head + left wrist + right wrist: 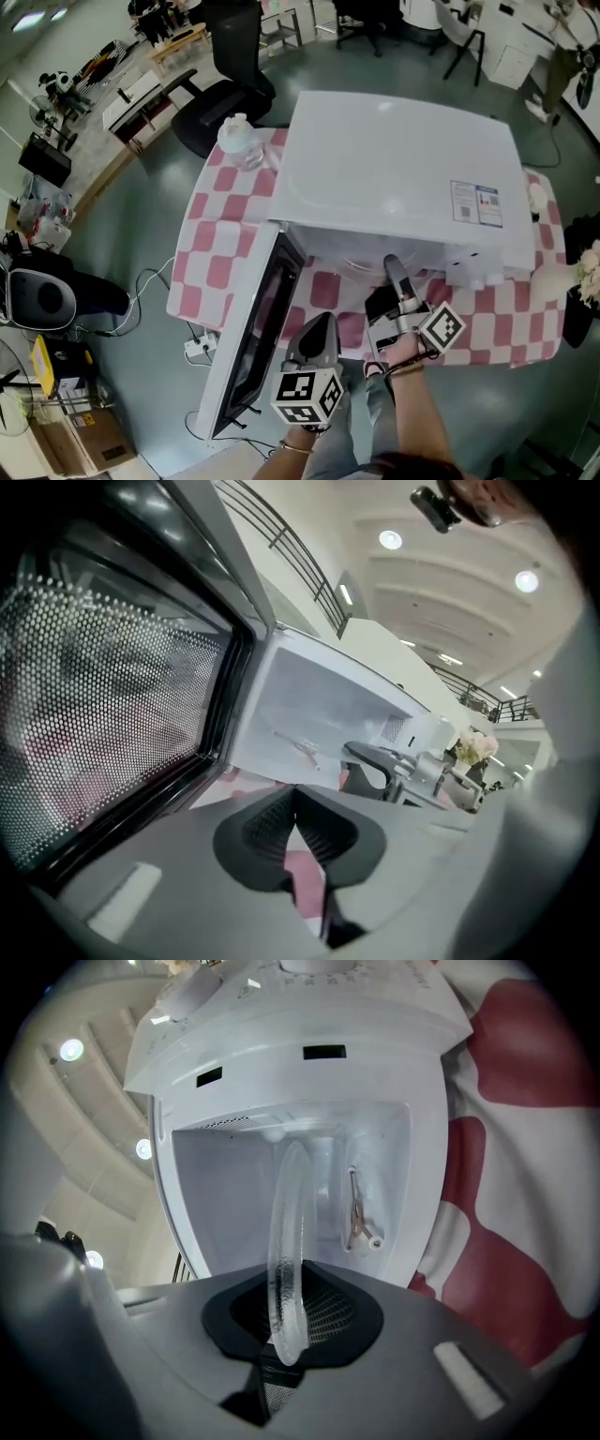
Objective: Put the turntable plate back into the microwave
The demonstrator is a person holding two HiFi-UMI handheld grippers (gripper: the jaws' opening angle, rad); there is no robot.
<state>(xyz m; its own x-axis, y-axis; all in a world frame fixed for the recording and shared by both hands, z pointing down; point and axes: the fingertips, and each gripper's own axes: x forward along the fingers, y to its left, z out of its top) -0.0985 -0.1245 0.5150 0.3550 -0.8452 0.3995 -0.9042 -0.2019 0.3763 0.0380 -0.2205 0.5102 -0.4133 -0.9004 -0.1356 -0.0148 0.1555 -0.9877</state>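
The white microwave (394,178) stands on a pink-and-white checked tablecloth (217,234), its door (251,337) swung open to the left. My right gripper (292,1321) is shut on the clear glass turntable plate (289,1241), which I see edge-on, with its far edge inside the open cavity (234,1194). A roller ring (360,1215) lies on the cavity floor. In the head view the right gripper (395,274) is at the cavity mouth. My left gripper (298,827) is shut and holds nothing. It sits beside the open door (112,696), and in the head view this gripper (321,326) is in front of the microwave.
A plastic water bottle (239,141) stands at the table's far left corner. Behind it is a black office chair (225,84). White flowers (589,267) are at the table's right edge. A power strip (199,349) and cables lie on the floor to the left.
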